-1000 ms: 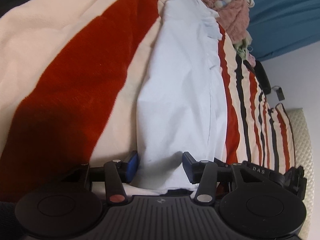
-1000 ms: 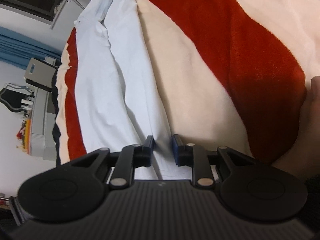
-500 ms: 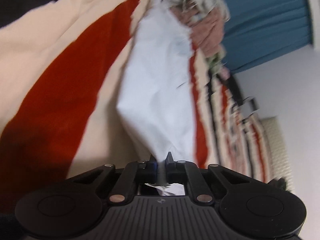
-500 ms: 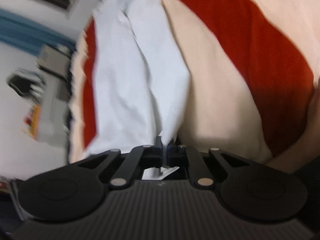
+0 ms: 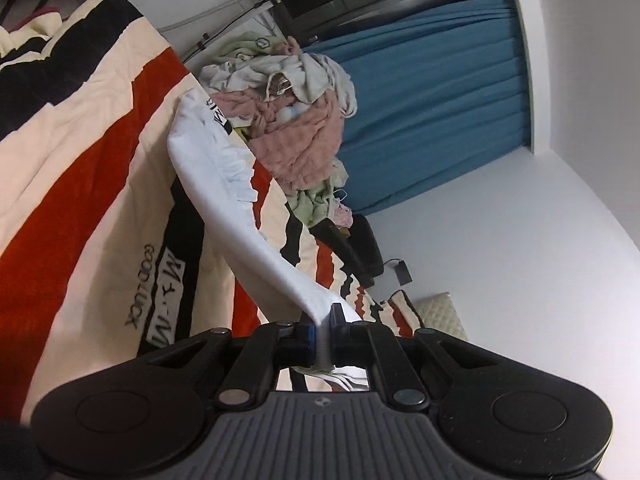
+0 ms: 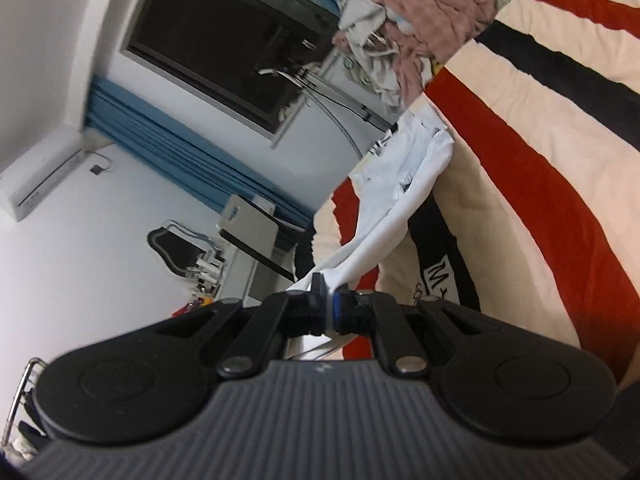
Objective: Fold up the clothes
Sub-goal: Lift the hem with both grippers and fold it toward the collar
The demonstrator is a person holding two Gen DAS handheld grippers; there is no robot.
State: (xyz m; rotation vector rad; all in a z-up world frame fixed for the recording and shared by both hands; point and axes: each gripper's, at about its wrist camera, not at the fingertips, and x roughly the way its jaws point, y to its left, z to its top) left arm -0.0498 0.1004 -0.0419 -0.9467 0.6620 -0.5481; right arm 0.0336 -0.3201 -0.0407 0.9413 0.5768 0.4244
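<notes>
Left gripper [image 5: 322, 334] and right gripper [image 6: 329, 312]: both closed tight on white garment [image 5: 236, 216], lifted over striped blanket [image 5: 100, 168], near clothes pile [image 5: 296, 128].

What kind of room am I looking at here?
Most likely a bedroom. A striped blanket covers what looks like a bed, a pile of unfolded laundry sits on it, and blue curtains hang by a dark window.

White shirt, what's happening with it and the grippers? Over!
Left gripper and right gripper both shut on the shirt. Near end lifted off the blanket. Clothes pile beyond its far end.
</notes>
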